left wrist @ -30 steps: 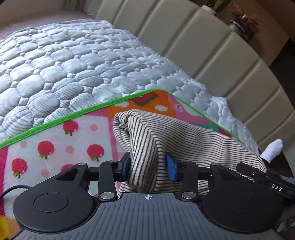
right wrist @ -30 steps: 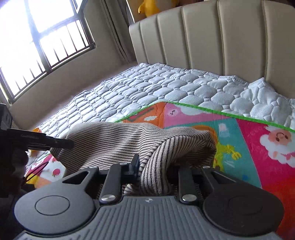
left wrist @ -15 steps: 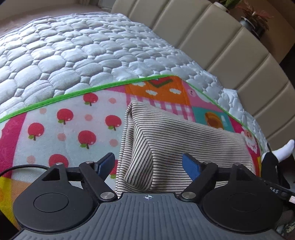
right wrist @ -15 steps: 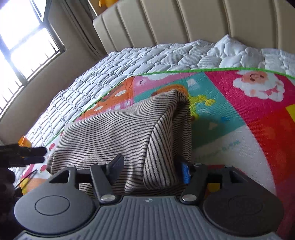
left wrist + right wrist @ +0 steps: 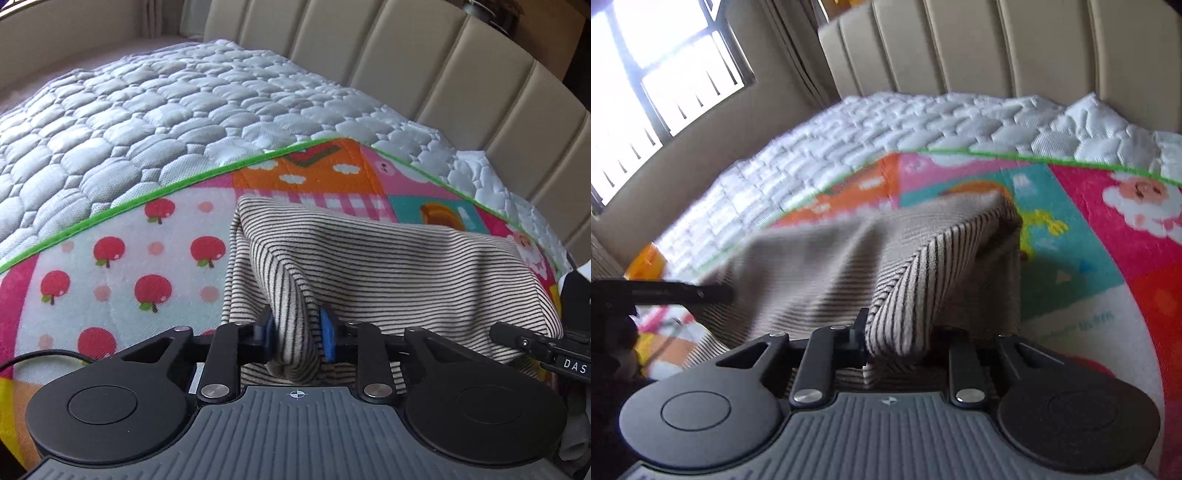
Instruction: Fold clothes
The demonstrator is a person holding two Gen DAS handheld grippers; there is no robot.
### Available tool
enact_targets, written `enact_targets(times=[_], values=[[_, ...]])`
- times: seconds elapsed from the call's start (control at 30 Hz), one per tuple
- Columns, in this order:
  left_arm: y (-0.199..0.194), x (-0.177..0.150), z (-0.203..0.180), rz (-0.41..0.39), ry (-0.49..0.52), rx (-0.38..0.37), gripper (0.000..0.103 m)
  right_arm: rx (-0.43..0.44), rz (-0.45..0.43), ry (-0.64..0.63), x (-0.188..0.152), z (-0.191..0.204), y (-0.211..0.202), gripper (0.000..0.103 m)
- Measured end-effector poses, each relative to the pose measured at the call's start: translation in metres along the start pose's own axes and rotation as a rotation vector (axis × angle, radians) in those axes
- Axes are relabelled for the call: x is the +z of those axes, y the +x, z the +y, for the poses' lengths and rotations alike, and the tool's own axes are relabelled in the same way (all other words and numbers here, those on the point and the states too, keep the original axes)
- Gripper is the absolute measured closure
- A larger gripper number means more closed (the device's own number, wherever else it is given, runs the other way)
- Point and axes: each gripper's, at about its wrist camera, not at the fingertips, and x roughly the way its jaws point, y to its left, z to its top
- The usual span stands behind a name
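Note:
A beige garment with thin black stripes [image 5: 406, 266] lies folded on a colourful play mat [image 5: 129, 258] on the bed. My left gripper [image 5: 295, 332] is shut on a raised fold at the garment's near left edge, blue pads pressing the cloth from both sides. In the right wrist view the same striped garment [image 5: 831, 258] bulges up from the mat [image 5: 1108, 277]. My right gripper [image 5: 899, 332] has its jaws closing on a pinched fold at the near right corner. Cloth hides its right fingertip. Between the two grips the fabric lifts into a low ridge.
The mat rests on a white quilted mattress cover [image 5: 147, 129]. A padded beige headboard [image 5: 443, 74] runs behind it. Part of the other black gripper [image 5: 535, 350] shows at the right edge. A bright window [image 5: 646, 74] is at the left, an orange object [image 5: 646, 262] below it.
Both grippers held the garment a second ago, opened wide and let it drop onto the mat, then closed again on new folds at its near edge, lower down.

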Motion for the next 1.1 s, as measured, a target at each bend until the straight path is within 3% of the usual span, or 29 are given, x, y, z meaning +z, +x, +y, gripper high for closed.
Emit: enact_targets(times=[0.1, 0.17, 0.3, 0.37, 0.43, 0.5, 0.6, 0.77, 0.83, 1.03, 1.1], values=[[-0.018, 0.002, 0.004, 0.012, -0.024, -0.026, 0.085, 0.068, -0.024, 0.022, 0.01, 0.002, -0.025, 0.083], [-0.026, -0.004, 0.004, 0.035, -0.017, -0.024, 0.086, 0.078, 0.005, 0.04, 0.006, -0.002, -0.03, 0.083], [-0.019, -0.019, 0.007, 0.096, 0.011, 0.032, 0.085, -0.03, 0.122, 0.059, -0.019, -0.016, -0.002, 0.081], [-0.006, -0.026, 0.009, 0.137, 0.011, 0.06, 0.081, -0.09, 0.177, 0.09, -0.03, -0.025, 0.015, 0.076], [0.0, -0.031, 0.008, 0.158, 0.031, 0.079, 0.072, -0.099, 0.176, 0.097, -0.031, -0.028, 0.019, 0.072], [-0.006, -0.03, 0.005, 0.144, 0.038, 0.088, 0.069, -0.109, 0.16, 0.088, -0.031, -0.027, 0.015, 0.053], [-0.02, -0.027, 0.003, 0.109, 0.024, 0.086, 0.058, -0.124, 0.132, 0.068, -0.032, -0.025, 0.01, 0.039], [-0.039, -0.026, -0.001, 0.078, -0.029, 0.029, 0.043, -0.122, 0.049, -0.02, -0.032, -0.009, -0.003, 0.022], [-0.038, -0.029, -0.005, 0.113, -0.044, -0.024, 0.033, -0.118, 0.009, -0.059, -0.032, -0.002, -0.01, 0.017], [-0.008, -0.052, -0.022, 0.274, -0.098, -0.189, 0.018, -0.105, -0.076, -0.107, -0.031, 0.007, -0.024, 0.006], [0.007, -0.059, -0.025, 0.31, -0.112, -0.192, 0.017, -0.1, -0.08, -0.102, -0.03, 0.007, -0.024, 0.004]])
